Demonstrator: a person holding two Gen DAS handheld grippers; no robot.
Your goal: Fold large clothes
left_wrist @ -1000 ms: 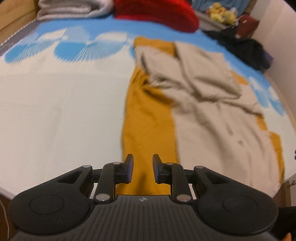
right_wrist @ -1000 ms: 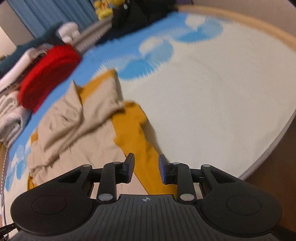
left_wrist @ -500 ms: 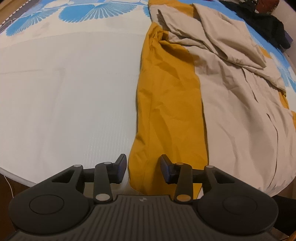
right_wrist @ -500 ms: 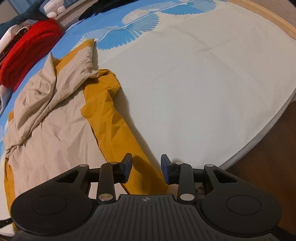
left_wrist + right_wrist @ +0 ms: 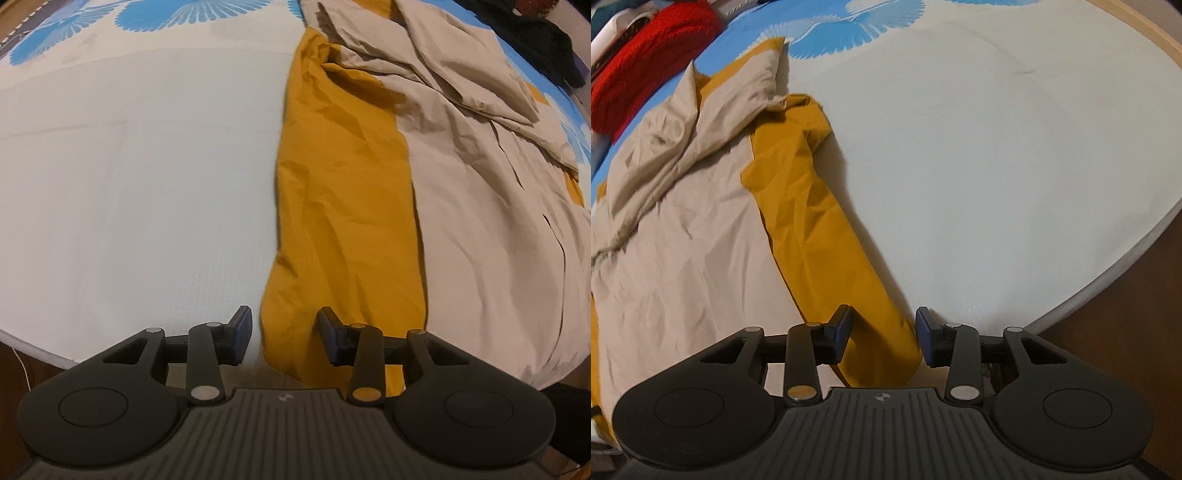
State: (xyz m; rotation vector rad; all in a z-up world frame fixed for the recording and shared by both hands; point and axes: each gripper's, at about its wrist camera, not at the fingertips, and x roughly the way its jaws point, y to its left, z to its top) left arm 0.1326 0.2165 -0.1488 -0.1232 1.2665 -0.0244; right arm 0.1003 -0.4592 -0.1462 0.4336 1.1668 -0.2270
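Observation:
A large beige garment [image 5: 480,221] with a mustard-yellow side panel [image 5: 343,184] lies spread on the bed, its upper part rumpled. My left gripper [image 5: 284,317] is open, hanging just above the near corner of that yellow panel at the bed's front edge; the cloth's left border lies under the gap, not pinched. In the right wrist view the same garment [image 5: 683,240] shows its other yellow panel [image 5: 812,221]. My right gripper [image 5: 883,317] is over that panel's near end with its jaws opening, the pads clear of the cloth.
The bed sheet [image 5: 129,166] is white with blue fan prints at the far side. A red knitted piece [image 5: 646,74] and dark clothes [image 5: 546,48] lie at the far end. The mattress edge [image 5: 1108,266] drops to a brown floor [image 5: 1126,332].
Both grippers have sunk toward the bed and tipped downward, so the garment's near corners fill the views. Both pairs of jaws stand wider than before.

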